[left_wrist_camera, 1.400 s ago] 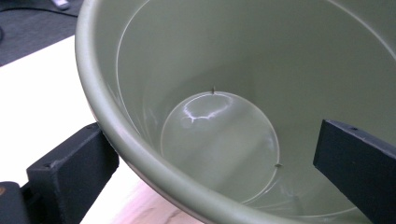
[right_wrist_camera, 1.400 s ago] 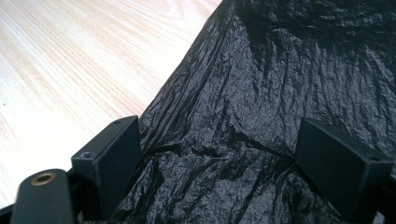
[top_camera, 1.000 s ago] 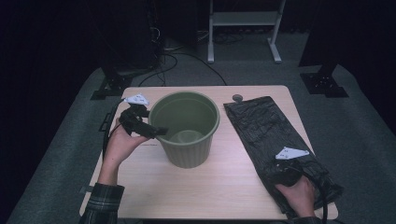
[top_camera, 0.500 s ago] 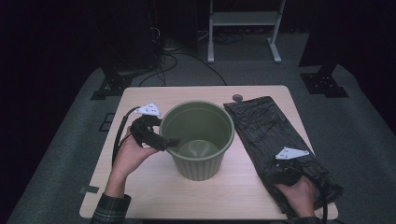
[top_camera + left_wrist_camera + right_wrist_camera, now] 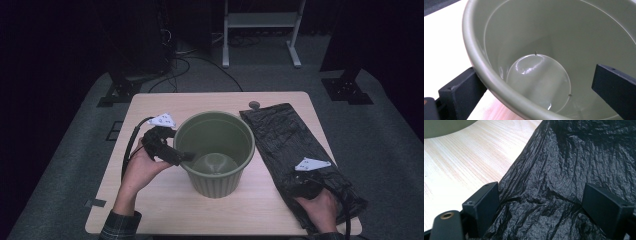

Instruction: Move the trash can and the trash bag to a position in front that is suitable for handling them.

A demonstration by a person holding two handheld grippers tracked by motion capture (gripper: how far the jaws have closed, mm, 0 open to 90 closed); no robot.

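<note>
Now, left gripper [image 5: 534,92]: jaws wide, astride the green pot [image 5: 216,150] rim.
Right gripper [image 5: 549,205]: jaws wide over the black bag [image 5: 579,165].
Hidden: bag's far end.

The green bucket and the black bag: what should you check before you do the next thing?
1. Left gripper straddles the rim of the green bucket, one jaw outside and one inside: ok.
2. Left jaws closed on the rim: not ok, a gap shows in the left gripper view.
3. Bucket upright on the table with nothing in it: ok.
4. Right gripper over the black bag, jaws open with bag between them: ok.
5. Bag actually pinched: not ok, jaws stand apart.
6. Which end of the bag opens: cannot tell, it lies flat and crinkled.
</note>
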